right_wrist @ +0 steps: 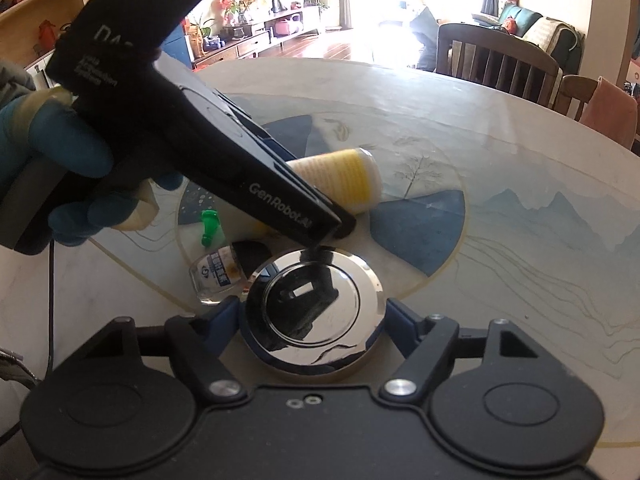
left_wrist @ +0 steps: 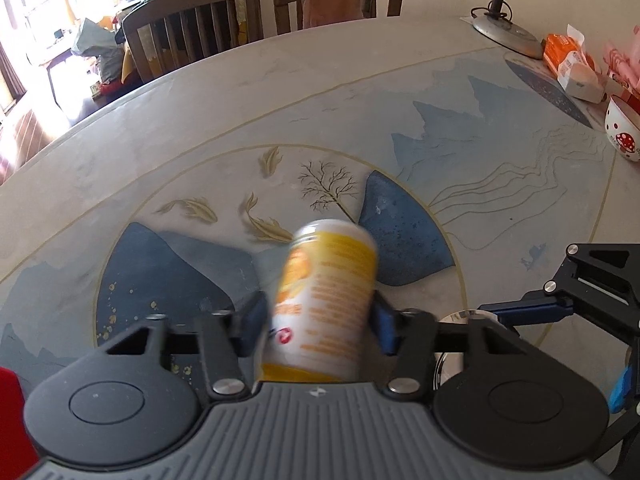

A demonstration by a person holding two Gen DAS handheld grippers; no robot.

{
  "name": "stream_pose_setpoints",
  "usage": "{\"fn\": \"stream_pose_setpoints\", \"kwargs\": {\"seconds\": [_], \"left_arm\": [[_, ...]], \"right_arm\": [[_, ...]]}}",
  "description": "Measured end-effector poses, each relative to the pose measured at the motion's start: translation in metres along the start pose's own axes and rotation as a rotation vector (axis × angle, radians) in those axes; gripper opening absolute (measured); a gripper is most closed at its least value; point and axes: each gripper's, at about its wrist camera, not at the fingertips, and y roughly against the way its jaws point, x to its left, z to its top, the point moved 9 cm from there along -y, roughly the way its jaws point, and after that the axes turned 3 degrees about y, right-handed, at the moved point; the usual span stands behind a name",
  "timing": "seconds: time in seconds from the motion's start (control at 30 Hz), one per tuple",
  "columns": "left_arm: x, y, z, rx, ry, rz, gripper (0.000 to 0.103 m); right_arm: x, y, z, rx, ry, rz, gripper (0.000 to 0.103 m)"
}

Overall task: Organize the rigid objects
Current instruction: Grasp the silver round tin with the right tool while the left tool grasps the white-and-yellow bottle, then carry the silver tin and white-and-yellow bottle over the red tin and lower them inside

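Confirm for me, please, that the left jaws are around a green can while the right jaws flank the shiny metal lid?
Not quite: the can between the left jaws is yellow and white, as the left wrist view shows. The right jaws do flank the shiny metal lid.

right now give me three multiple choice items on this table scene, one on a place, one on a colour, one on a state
1. Where is the yellow and white can?
A. between the left gripper's fingers
B. on a chair
C. inside the bowl

2. What colour is the cap of the small clear bottle?
A. red
B. green
C. black

3. How does the shiny metal lid lie?
A. flat on the table between the right gripper's fingers
B. propped upright against the can
C. stacked on the bottle

Answers:
1 A, the left wrist view shows a blue finger at each side of the can.
2 B, the right wrist view shows a bright green cap.
3 A, the lid rests flat with a finger on either side.
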Motion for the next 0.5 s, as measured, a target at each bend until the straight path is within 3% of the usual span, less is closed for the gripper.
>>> {"fn": "stream_pose_setpoints", "kwargs": {"seconds": [0.5], "left_arm": [[0.016, 0.035, -0.013, 0.013, 0.125, 0.063, 0.045]], "right_arm": [[-0.032, 0.043, -0.009, -0.021, -0.19, -0.091, 0.076]]}}
